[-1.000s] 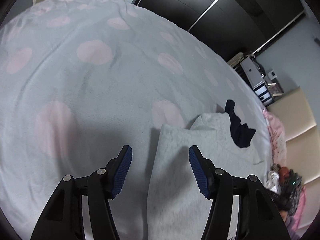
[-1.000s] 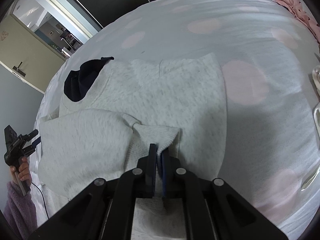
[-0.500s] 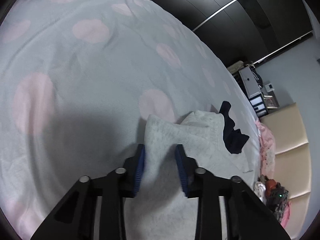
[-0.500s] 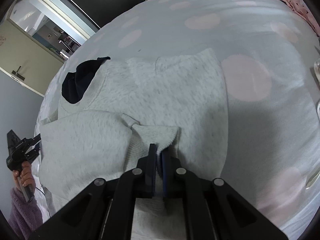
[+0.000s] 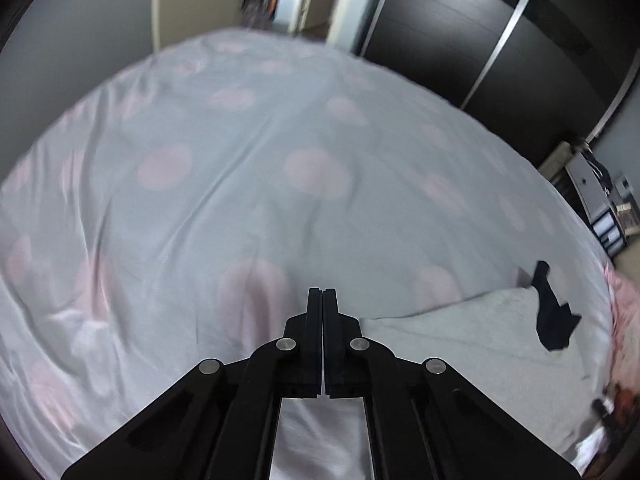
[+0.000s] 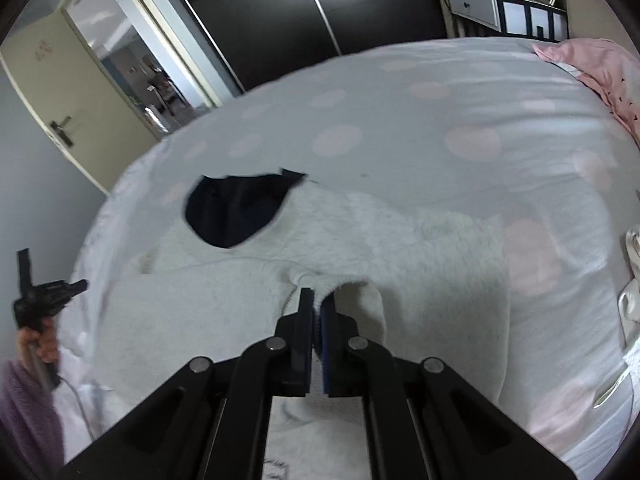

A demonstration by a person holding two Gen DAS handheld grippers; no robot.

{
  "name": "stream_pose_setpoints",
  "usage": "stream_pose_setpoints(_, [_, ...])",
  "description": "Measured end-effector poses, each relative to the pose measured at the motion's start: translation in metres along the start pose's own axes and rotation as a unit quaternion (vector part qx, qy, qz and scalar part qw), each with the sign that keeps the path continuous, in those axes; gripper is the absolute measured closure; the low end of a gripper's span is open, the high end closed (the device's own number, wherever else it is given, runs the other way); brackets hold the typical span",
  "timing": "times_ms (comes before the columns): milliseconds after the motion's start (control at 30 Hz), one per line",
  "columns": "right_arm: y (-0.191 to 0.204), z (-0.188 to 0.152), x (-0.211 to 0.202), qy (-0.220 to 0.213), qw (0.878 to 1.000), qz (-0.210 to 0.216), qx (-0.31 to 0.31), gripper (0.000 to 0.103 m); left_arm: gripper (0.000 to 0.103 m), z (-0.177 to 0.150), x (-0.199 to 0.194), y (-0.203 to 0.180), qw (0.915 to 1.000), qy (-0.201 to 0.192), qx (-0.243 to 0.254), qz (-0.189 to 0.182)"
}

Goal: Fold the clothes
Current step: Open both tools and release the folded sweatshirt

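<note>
A light grey fleece garment [image 6: 400,248] lies spread on the bed, with a dark navy patch [image 6: 236,212] at its far left. My right gripper [image 6: 317,300] is shut on a ribbed edge of the garment and holds it lifted. My left gripper [image 5: 322,296] is shut, with grey cloth [image 5: 316,432] hanging under its jaws; the rest of the garment [image 5: 460,340] trails off to the right, where the navy patch [image 5: 554,316] shows. The left gripper also shows at the far left of the right wrist view [image 6: 48,300].
The bed has a pale grey cover with pink dots [image 5: 240,160]. A pink blanket [image 6: 592,68] lies at the far right corner. Dark wardrobe doors [image 6: 280,8], an open door [image 6: 64,108] and a white shelf unit [image 6: 504,8] stand beyond the bed.
My left gripper closed on the garment's edge and then lifted and tilted upward. My right gripper stayed shut on the ribbed edge and rose, so more of the room shows.
</note>
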State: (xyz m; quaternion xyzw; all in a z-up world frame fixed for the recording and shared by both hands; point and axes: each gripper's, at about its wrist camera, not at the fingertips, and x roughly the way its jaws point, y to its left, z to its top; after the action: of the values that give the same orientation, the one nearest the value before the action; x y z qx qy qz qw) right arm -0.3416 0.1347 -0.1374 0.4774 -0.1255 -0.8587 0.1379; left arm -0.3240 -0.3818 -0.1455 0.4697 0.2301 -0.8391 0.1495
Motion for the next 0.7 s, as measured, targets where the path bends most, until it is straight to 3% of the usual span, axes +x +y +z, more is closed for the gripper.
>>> stream_pose_setpoints(67, [-0.014, -0.004, 0.017, 0.023, 0.999, -0.024, 0.017, 0.100, 0.103, -0.007, -0.003, 0.000, 0.9998, 0.006, 0.017, -0.003])
stream_pose_setpoints(167, [-0.033, -0.013, 0.034, 0.054, 0.997, -0.020, 0.042, 0.099, 0.101, -0.019, -0.008, 0.000, 0.9990, 0.015, 0.041, -0.007])
stream_pose_setpoints(300, [-0.038, -0.018, 0.030, 0.054, 0.997, -0.009, 0.051, 0.093, 0.097, -0.039, -0.021, -0.005, 0.9963, 0.019, 0.083, -0.011])
stream_pose_setpoints(400, [-0.042, -0.025, 0.008, 0.040, 0.998, -0.009, 0.052, 0.093, 0.086, -0.065, -0.039, -0.012, 0.9926, 0.016, 0.120, -0.007])
stream_pose_setpoints(467, [-0.046, -0.031, -0.009, 0.029, 0.998, -0.009, 0.055, 0.093, 0.070, -0.085, -0.048, -0.012, 0.9908, 0.023, 0.133, 0.004])
stream_pose_setpoints(567, [-0.061, -0.048, -0.044, 0.012, 0.998, -0.015, 0.064, 0.093, 0.065, -0.114, -0.061, -0.013, 0.9875, 0.033, 0.153, 0.022])
stream_pose_setpoints(700, [-0.092, -0.085, -0.087, 0.029, 0.995, -0.056, 0.075, 0.092, 0.064, -0.154, -0.080, -0.013, 0.9819, 0.046, 0.178, 0.044])
